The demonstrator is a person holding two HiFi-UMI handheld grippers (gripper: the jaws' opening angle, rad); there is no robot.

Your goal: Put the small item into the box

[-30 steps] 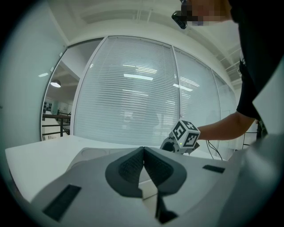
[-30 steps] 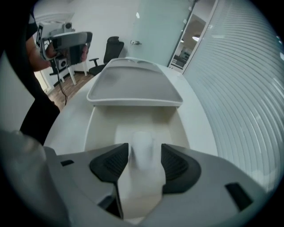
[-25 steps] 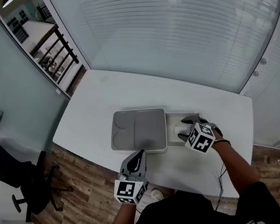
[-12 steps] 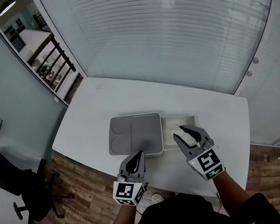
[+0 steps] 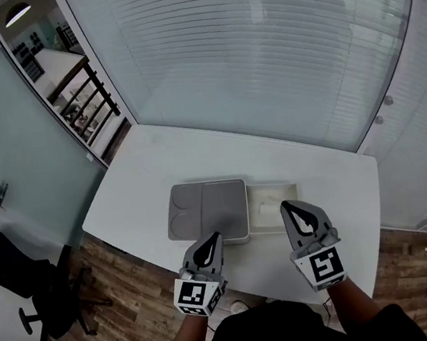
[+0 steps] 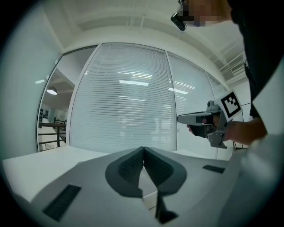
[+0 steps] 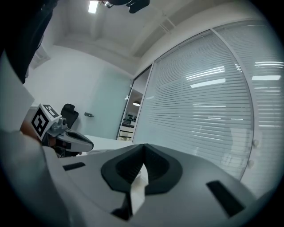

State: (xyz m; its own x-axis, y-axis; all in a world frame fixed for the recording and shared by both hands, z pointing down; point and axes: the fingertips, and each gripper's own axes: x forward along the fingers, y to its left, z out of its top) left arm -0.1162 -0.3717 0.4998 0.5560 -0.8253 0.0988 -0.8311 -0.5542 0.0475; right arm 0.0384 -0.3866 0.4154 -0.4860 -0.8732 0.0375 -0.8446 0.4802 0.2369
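Observation:
An open white box lies on the white table, right of a grey lid. A small pale item rests inside the box, faint against its floor. My right gripper hovers just in front of the box with its tips at the near rim, shut and holding nothing; in the right gripper view its jaws meet edge to edge. My left gripper is shut and empty at the near edge of the grey lid, and its jaws are closed.
Tall glass walls with blinds stand behind the table. A black office chair sits on the wooden floor at the left. The left gripper view shows the right gripper in a hand; the right gripper view shows the left gripper.
My right gripper has pulled back out of the white box toward the person and gone from wide open to shut. The left gripper has stayed in place.

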